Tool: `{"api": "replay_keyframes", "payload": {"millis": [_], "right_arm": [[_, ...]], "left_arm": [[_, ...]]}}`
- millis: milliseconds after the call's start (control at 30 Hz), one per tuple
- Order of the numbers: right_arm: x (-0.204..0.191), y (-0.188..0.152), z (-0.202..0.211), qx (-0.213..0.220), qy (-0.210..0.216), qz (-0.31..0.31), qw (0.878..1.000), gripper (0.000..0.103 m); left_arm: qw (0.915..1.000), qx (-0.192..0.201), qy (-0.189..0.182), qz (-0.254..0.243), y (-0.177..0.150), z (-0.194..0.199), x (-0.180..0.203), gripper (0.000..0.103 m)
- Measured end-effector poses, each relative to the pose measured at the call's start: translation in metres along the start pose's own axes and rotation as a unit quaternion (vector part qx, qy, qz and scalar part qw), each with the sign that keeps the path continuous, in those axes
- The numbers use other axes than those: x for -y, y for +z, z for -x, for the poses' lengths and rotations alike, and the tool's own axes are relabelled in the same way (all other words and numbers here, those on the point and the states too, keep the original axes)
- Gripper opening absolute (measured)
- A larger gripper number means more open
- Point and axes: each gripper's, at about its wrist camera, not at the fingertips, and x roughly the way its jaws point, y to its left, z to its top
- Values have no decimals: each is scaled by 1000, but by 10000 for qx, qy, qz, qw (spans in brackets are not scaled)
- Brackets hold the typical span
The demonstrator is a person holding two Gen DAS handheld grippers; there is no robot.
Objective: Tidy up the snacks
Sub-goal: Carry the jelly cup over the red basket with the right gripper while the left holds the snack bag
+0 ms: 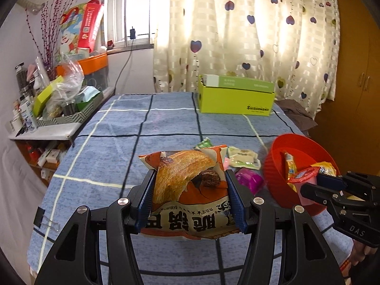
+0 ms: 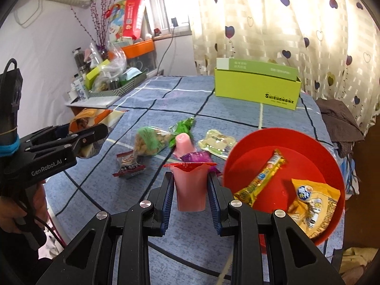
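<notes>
My left gripper is shut on an orange bread snack bag, held above the blue checked cloth. My right gripper is shut on a pink jelly cup with a red lid, just left of the red bowl. The bowl holds a yellow sausage stick and a yellow snack packet. Loose on the cloth lie a peanut bag, a green packet, a pale packet, a second pink cup, a purple packet and a small dark packet.
A lime green box stands at the far side of the table. A cluttered side shelf with jars, bags and boxes is at the left. A brown cloth lies at the right edge. A curtain hangs behind.
</notes>
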Motion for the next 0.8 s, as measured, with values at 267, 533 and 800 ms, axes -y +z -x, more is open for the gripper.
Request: {"api": "replay_keyframes", "payload": {"millis": [267,533,800], "right_arm": [[23,-7,12,39,-178,-187,9997,26],[55,-12,27,135,-490,-463,9976,26],[84,-19,33,128,-730,-737,9945,26]], "left_arm": [[9995,-116,-258,-123,-2,-5,22,57],[9978,-156,-616,-203,0,-6,40,57],[9949,-223,-937,-298,2,-10,56,57]]}}
